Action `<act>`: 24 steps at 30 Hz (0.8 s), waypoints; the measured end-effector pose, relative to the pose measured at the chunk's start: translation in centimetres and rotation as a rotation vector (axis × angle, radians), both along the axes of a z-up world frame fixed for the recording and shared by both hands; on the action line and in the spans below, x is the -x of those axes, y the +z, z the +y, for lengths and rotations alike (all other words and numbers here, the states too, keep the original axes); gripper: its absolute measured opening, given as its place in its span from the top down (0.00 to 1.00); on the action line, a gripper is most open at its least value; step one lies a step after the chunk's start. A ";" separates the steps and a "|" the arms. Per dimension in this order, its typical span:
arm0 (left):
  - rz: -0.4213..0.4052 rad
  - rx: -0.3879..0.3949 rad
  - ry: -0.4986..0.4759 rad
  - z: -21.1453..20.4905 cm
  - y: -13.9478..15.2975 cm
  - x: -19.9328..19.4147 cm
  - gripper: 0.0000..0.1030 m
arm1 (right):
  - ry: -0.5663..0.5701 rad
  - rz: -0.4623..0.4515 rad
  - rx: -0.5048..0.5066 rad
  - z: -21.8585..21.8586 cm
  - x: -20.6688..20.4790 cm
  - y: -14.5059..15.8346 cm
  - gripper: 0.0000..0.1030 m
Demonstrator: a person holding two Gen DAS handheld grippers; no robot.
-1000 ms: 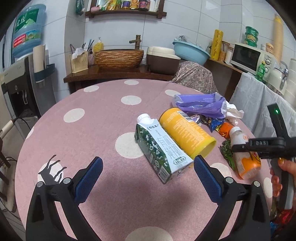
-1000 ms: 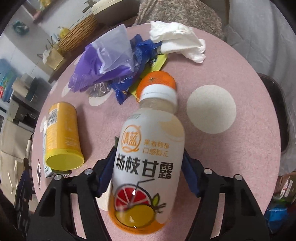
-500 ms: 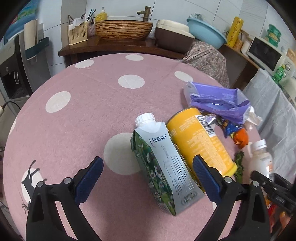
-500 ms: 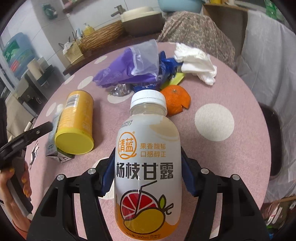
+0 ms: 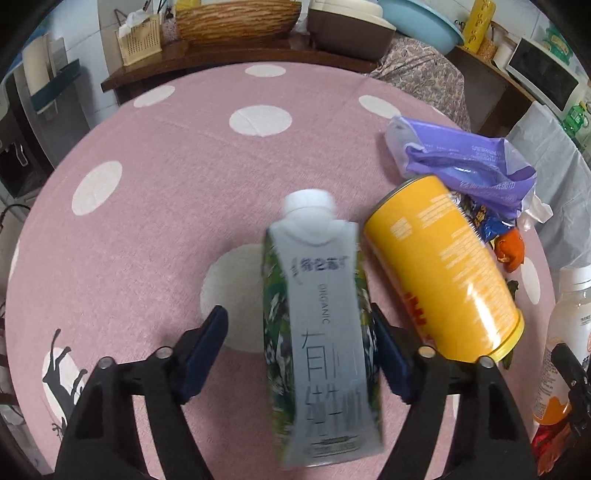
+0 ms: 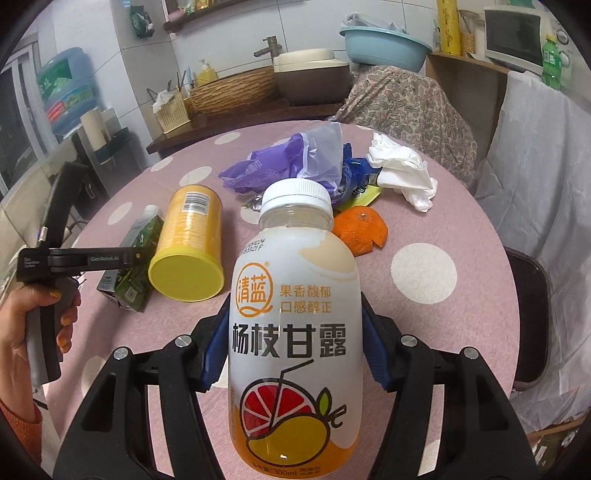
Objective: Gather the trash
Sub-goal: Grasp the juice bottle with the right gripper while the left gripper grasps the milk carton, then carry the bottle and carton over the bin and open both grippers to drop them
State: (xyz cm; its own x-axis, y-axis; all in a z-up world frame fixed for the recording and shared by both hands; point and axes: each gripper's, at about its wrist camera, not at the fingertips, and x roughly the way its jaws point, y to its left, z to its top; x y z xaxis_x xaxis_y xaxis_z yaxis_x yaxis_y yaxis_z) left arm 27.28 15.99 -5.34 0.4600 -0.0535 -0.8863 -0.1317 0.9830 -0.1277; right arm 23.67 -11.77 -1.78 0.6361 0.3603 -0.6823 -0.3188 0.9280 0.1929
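My right gripper (image 6: 291, 350) is shut on a white juice bottle (image 6: 295, 332) with a grapefruit label and holds it above the pink dotted table (image 6: 443, 314); the bottle also shows in the left wrist view (image 5: 565, 332). My left gripper (image 5: 299, 347) is open around a green and grey milk carton (image 5: 321, 350) that lies on the table (image 5: 147, 221). Its right pad is at the carton's side; the left pad stands apart. A yellow can (image 5: 443, 273) lies right beside the carton; it also shows in the right wrist view (image 6: 192, 236).
A purple plastic bag (image 6: 288, 166), blue wrappers (image 5: 487, 221), an orange peel (image 6: 362, 229) and a white crumpled tissue (image 6: 402, 173) lie at the table's far right. A dark chair (image 6: 528, 314) stands at the right edge. A counter with a basket (image 5: 236, 18) stands behind.
My left gripper has moved forward over the milk carton, so the carton now lies between its fingers, and the fingers have narrowed. My right gripper has raised and levelled the juice bottle.
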 end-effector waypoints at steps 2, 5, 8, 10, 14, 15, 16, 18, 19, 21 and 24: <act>-0.003 0.008 -0.003 0.6 -0.3 0.2 0.34 | 0.011 -0.011 0.000 -0.2 0.2 0.0 0.40; 0.004 -0.014 0.001 1.0 -0.3 0.2 0.41 | 0.031 -0.031 0.003 -0.2 0.7 0.1 0.40; -0.003 -0.037 -0.006 1.0 -0.4 0.1 0.47 | 0.044 -0.044 -0.003 0.0 1.2 0.1 0.40; -0.013 -0.061 -0.005 0.8 -0.3 0.3 0.50 | 0.055 -0.051 -0.009 -0.1 1.5 0.0 0.40; -0.044 -0.084 -0.011 0.6 -0.2 1.1 0.50 | 0.066 -0.053 -0.031 -0.7 2.0 -0.2 0.40; -0.057 -0.084 -0.009 0.5 -0.1 1.3 0.50 | 0.068 -0.055 -0.038 -0.8 2.1 -0.2 0.40; -0.074 -0.083 -0.003 0.6 0.2 1.6 0.50 | 0.072 -0.058 -0.044 -1.0 2.2 -0.2 0.40; -0.123 -0.068 0.011 0.9 0.9 2.8 0.50 | 0.076 -0.064 -0.061 -1.3 2.4 -0.2 0.40; -0.147 -0.059 0.018 1.0 1.3 3.4 0.50 | 0.077 -0.068 -0.068 -1.5 2.6 -0.2 0.40; -0.195 -0.051 0.029 1.0 2.1 4.8 0.50 | 0.079 -0.072 -0.088 -1.8 2.8 -0.2 0.40; -0.265 -0.058 0.025 0.3 3.3 7.2 0.50 | 0.084 -0.071 -0.135 -2.6 3.4 -0.5 0.40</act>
State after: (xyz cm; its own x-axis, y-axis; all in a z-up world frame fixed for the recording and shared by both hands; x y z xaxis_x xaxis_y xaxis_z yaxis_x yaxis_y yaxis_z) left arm 20.03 16.29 -2.03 0.6765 0.0084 -0.7364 -0.1253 0.9867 -0.1039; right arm 20.23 -14.32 -2.26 0.6450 0.4995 -0.5784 -0.4113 0.8648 0.2881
